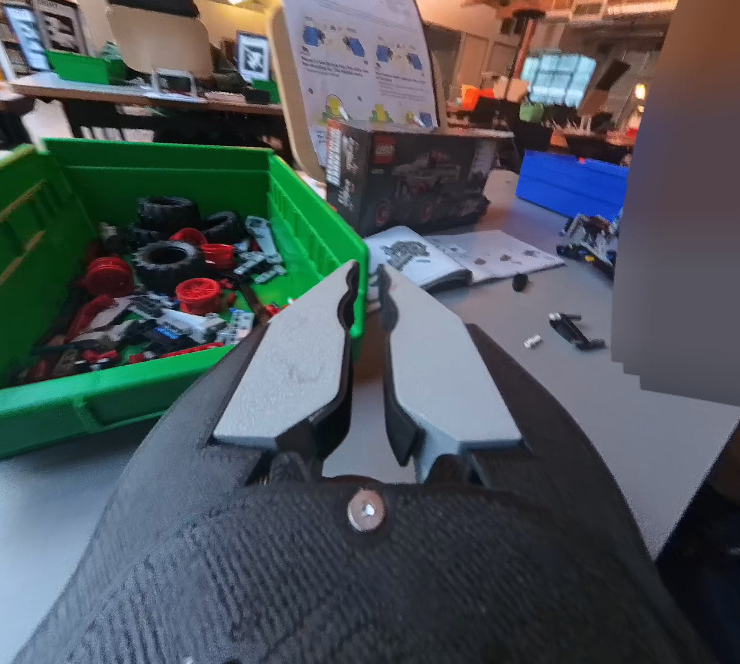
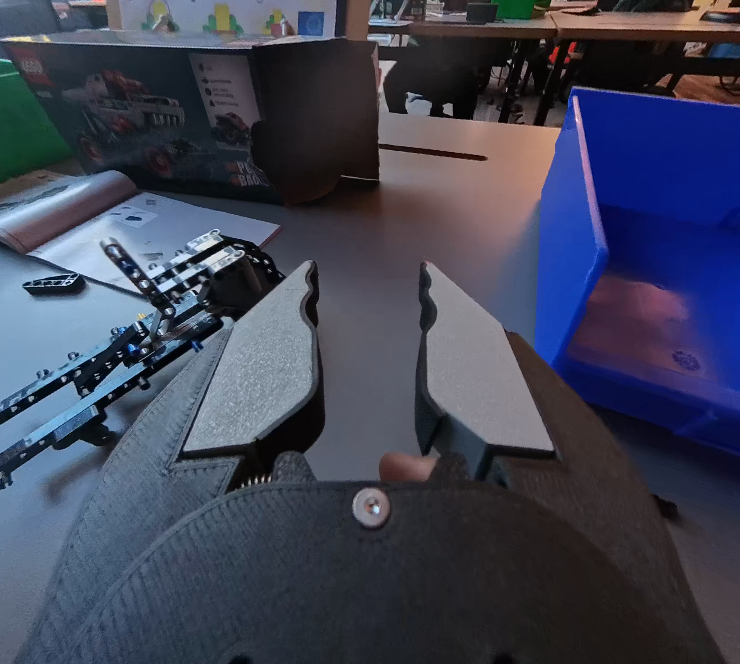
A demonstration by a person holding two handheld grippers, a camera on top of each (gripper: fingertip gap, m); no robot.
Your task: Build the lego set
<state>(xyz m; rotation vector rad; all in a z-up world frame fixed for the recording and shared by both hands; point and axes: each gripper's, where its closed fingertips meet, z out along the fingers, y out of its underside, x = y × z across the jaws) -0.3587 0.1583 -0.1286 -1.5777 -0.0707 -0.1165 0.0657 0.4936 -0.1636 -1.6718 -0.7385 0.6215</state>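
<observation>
My left gripper hangs over the right front corner of a green bin. Its fingers are almost together and hold nothing. The bin holds black tyres, red wheel hubs and several grey, black and red parts. My right gripper is open and empty, low over the grey table. A partly built black and grey chassis lies just left of it; it also shows far right in the left wrist view. An open instruction booklet lies behind.
The set's dark box stands behind the booklet, with a poster board behind it. A blue bin stands at the right. Loose black parts and a small grey piece lie on the table. The left gripper's tips are roughly 55 cm from the right gripper's. The small grey piece lies around 20 cm away from my left fingertips.
</observation>
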